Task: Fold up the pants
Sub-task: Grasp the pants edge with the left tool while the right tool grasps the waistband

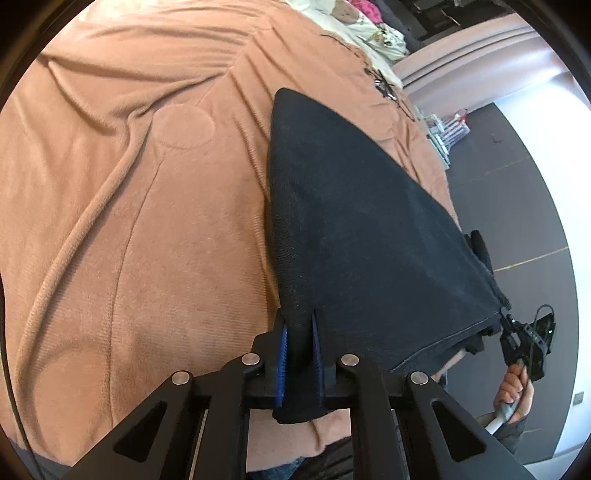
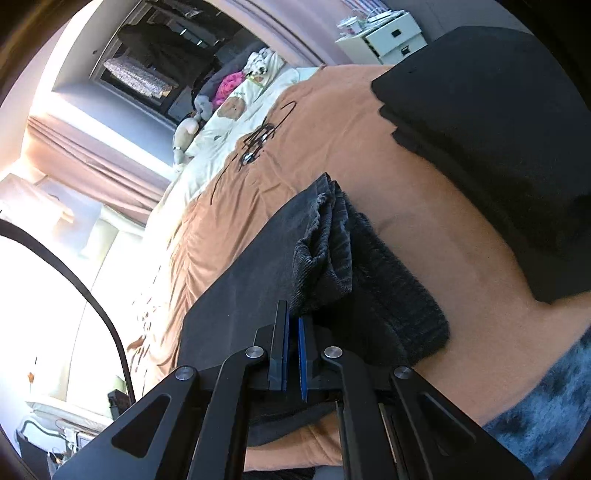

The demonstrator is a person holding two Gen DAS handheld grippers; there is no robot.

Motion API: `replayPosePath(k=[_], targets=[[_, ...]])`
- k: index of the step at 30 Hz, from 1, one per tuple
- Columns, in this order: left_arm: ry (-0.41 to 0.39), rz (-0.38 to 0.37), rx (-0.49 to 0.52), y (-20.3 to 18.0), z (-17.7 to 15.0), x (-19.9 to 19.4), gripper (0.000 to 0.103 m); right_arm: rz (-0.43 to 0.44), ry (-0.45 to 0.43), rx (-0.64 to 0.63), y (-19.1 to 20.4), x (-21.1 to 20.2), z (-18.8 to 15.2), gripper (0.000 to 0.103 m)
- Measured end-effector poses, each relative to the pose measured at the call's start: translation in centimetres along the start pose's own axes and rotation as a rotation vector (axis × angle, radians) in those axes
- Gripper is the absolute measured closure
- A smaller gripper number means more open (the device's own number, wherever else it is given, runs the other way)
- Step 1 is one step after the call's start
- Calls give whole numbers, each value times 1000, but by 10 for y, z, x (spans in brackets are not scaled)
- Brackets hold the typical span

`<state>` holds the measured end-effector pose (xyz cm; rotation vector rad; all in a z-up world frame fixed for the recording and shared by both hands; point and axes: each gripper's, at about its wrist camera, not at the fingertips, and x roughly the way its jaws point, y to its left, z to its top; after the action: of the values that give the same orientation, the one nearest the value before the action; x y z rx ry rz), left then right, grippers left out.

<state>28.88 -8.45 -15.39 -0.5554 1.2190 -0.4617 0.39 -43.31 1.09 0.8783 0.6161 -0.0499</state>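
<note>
The dark pants lie on the orange bedspread, with their near edge lifted and stretched between both grippers. My left gripper is shut on one corner, dark cloth pinched between its blue pads. At the lower right of the left wrist view, my right gripper pinches the other corner, with a hand on its handle. In the right wrist view, the right gripper is shut on the pants, and bunched ribbed cloth hangs just beyond its tips.
A stack of folded black clothes sits on the bedspread to the right. A tangle of black cable lies farther up the bed, near white bedding and plush toys. A white nightstand stands behind. Dark floor lies past the bed edge.
</note>
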Motion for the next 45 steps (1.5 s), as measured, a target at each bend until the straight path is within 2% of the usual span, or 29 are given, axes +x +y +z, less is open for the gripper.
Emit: replayPosePath(k=[3,4,7,12,15,17,18,24,26,28,30,31,40,45], targets=[[27,-22,1,-2,1,2,85,-30,-13,24,-14,-7,-9,102],[36,-13,3,-2,2,5,80,-29,-2,38,-20,-6,-11,102],[47,28,-2,0,6,15,72,-31,58,76,-37,7,-18,102],[46,29,-29,5,18,27,62,-35,88,85,-43,11,-23,94],[47,29,-25,5,25,32,61,-31,92,90,-46,3,-25,72],[48,27,-22,4,31,36,61,-31,84,97,-49,-5,-27,49],[48,25,-20,4,34,38,61,-24,80,101,-50,-8,-27,47],[44,19,-5,3,51,48,62,20,123,154,-63,9,-38,47],[43,10,-6,1,57,52,62,71,135,185,-66,21,-43,47],[47,3,10,-4,61,58,86,93,132,209,-67,32,-42,47],[43,33,35,-10,62,60,95,94,125,223,-69,40,-38,47],[31,41,49,-13,63,58,96,96,119,234,-71,44,-36,47],[-122,40,67,-21,76,2,97,108,80,247,-66,51,-39,47],[-153,52,63,-10,81,-23,97,103,95,213,-55,62,-42,47]])
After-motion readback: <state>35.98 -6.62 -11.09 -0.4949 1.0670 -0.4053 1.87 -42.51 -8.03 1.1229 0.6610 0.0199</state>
